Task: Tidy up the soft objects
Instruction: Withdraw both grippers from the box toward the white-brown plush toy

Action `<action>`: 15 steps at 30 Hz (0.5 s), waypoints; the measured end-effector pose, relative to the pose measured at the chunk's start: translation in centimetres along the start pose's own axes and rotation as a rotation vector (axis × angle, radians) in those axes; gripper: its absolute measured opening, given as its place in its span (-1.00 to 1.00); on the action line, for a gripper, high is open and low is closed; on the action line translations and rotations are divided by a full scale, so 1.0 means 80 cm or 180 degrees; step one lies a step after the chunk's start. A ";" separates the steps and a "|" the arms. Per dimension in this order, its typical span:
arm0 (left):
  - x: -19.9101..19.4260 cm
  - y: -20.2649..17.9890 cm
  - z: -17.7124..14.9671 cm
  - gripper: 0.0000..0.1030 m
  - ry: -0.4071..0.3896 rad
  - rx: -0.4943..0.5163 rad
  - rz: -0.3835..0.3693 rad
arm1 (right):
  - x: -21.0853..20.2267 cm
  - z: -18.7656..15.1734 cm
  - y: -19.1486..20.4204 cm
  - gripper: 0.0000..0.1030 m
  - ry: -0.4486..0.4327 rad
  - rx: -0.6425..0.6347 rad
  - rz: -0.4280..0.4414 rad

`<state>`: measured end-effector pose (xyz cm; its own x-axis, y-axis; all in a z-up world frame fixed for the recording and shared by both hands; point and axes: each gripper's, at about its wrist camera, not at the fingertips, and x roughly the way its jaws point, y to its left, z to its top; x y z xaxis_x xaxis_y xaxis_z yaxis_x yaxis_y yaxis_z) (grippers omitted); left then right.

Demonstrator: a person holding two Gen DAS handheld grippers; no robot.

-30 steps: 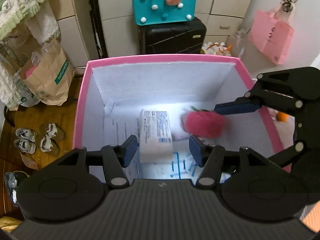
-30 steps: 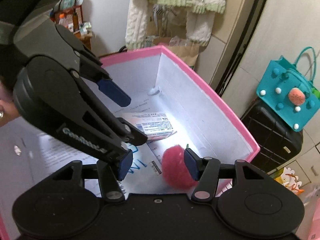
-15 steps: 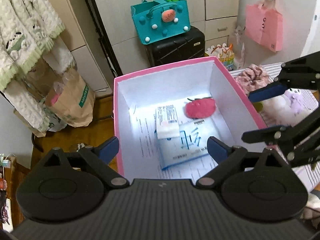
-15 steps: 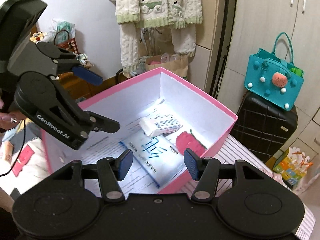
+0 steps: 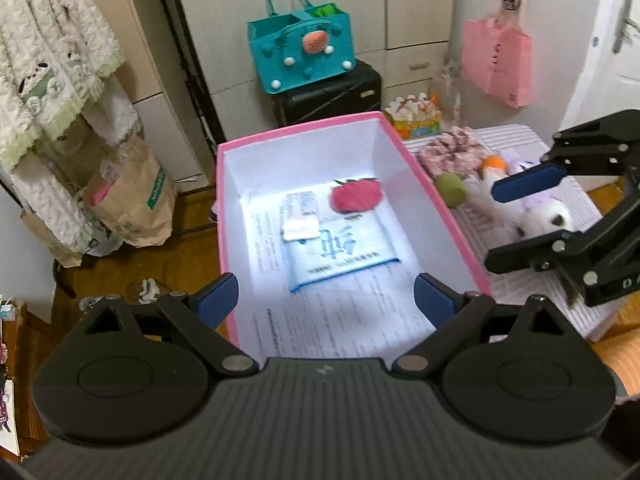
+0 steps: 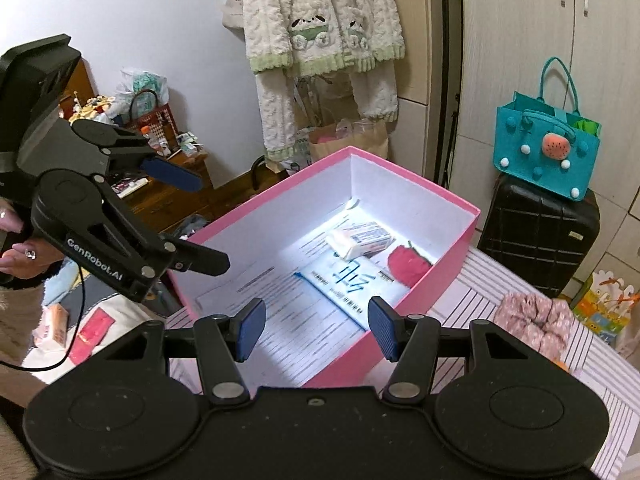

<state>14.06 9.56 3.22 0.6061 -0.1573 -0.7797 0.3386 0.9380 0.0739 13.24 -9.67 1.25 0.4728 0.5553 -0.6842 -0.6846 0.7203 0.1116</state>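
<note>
A pink box [image 5: 404, 152] with white walls stands on a striped table. A red plush strawberry [image 5: 355, 196] lies on its floor at the far right, also in the right wrist view [image 6: 408, 266]. My left gripper [image 5: 326, 302] is open and empty above the box's near end. My right gripper [image 6: 316, 326] is open and empty above the box's near edge [image 6: 440, 292]; it shows in the left wrist view [image 5: 516, 224] right of the box, over several plush toys: a green ball [image 5: 450, 194], a white and purple toy [image 5: 548, 214], a pink ruffled piece [image 5: 450, 152].
The box floor holds printed papers, a blue-printed tissue pack [image 5: 340, 254] and a small white pack [image 5: 300, 222]. A black suitcase [image 6: 540, 236] with a teal felt bag [image 6: 546, 152] stands behind. A paper bag [image 5: 132, 204] sits on the floor left.
The right gripper let go of the strawberry inside the box and drew back out to the right. Both grippers rose and pulled away from the box; the left opened wider.
</note>
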 end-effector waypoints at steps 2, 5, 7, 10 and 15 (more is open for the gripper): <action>-0.010 -0.008 -0.005 0.85 0.0004 0.0041 -0.0046 | -0.009 -0.004 0.005 0.20 -0.0005 0.0009 0.0020; -0.022 -0.020 -0.011 0.85 0.0029 0.0107 -0.0100 | -0.023 -0.012 0.012 0.20 -0.0006 0.0024 0.0051; -0.029 -0.028 -0.014 0.85 0.0044 0.0153 -0.0125 | -0.033 -0.016 0.015 0.20 -0.0012 0.0027 0.0073; -0.041 -0.040 -0.020 0.85 0.0037 0.0224 -0.0120 | -0.048 -0.023 0.022 0.20 -0.0025 0.0027 0.0075; -0.060 -0.061 -0.030 0.85 0.0005 0.0349 -0.0092 | -0.071 -0.038 0.031 0.20 -0.0038 0.0014 0.0058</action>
<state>7.78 6.47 5.09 0.5937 -0.1833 -0.7836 0.4326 0.8937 0.1188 7.19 -12.32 3.17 0.4670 0.5732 -0.6734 -0.6907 0.7119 0.1270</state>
